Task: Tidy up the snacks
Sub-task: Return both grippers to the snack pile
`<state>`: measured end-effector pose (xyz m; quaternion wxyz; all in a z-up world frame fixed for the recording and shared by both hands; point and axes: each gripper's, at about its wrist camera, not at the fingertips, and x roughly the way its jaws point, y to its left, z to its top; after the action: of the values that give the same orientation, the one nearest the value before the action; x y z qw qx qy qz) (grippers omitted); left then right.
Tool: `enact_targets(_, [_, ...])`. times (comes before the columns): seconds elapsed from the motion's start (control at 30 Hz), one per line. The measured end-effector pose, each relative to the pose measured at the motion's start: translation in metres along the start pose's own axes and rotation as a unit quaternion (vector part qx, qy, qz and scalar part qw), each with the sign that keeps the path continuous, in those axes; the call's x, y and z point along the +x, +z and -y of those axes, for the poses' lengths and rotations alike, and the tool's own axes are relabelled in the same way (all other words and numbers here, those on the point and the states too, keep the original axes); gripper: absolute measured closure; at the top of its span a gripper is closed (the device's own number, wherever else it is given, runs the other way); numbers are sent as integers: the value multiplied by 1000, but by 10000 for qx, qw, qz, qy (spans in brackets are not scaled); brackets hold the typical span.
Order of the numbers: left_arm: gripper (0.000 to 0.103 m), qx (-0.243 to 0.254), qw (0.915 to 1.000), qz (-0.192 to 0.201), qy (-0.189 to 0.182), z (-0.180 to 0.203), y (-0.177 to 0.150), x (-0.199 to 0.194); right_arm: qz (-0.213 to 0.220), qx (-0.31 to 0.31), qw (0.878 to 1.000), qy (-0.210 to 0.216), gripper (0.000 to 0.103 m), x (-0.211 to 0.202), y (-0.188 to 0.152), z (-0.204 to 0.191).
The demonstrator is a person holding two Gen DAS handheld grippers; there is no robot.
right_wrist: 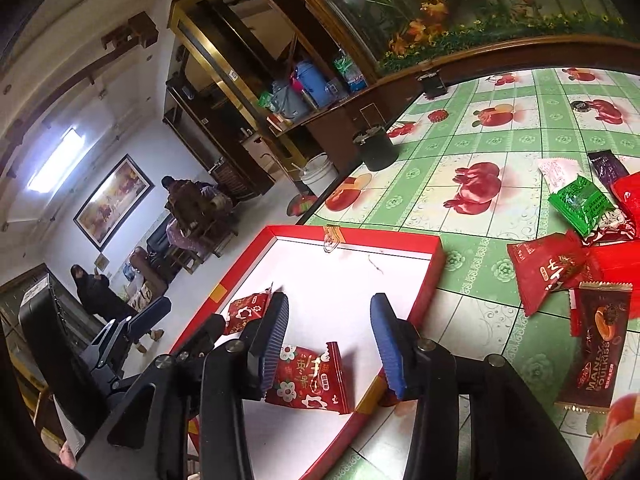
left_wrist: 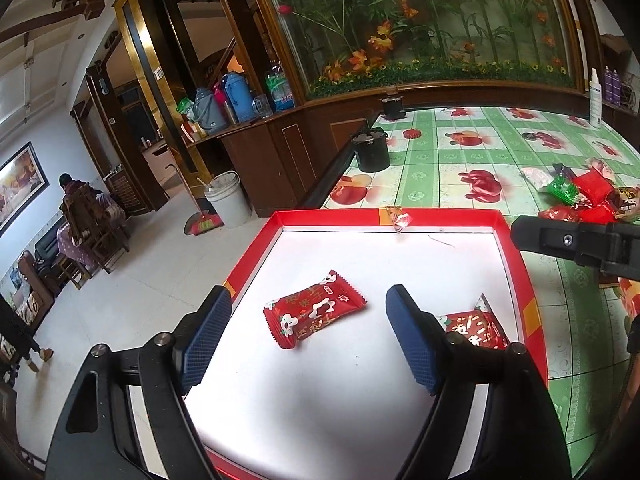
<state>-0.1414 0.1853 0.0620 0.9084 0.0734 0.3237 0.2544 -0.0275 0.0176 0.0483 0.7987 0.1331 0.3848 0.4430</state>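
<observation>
1. The table [right_wrist: 472,148], under a green checked cloth with fruit prints, carries everything; its left edge drops to the floor.
2. The red box lid [left_wrist: 516,240], white inside, sits at the table's near left corner, with its left rim along the table's edge.
3. The snack pile [right_wrist: 588,240] lies on the cloth well right of the lid, toward the table's right edge: red, green, purple and brown packets, some overlapping.
4. The left claw [left_wrist: 304,336] hovers above the lid's floor, spread wide and holding nothing. The right claw [right_wrist: 330,344] hangs over the lid's near right corner, also wide and empty.
5. Two red packets lie in the lid. The first packet [left_wrist: 314,310] lies flat between the left claw's fingers. The second packet [right_wrist: 310,380] lies by the lid's right rim, under the right claw, nearer its left finger.
6. These packets look light, soft and slick, likely to crinkle or slide. A pinch across the puffed middle or a sealed end should hold best.
</observation>
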Motion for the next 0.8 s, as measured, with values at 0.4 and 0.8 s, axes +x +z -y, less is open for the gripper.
enact_targets(0.4, [23, 135, 9999, -50, -40, 8, 2, 0, 147, 74, 9998, -101, 54, -11, 6, 8])
enact_targets(0.8, [23, 616, 9972, 185, -370, 51, 24, -26, 685, 396, 9943, -721, 49, -70, 23, 70])
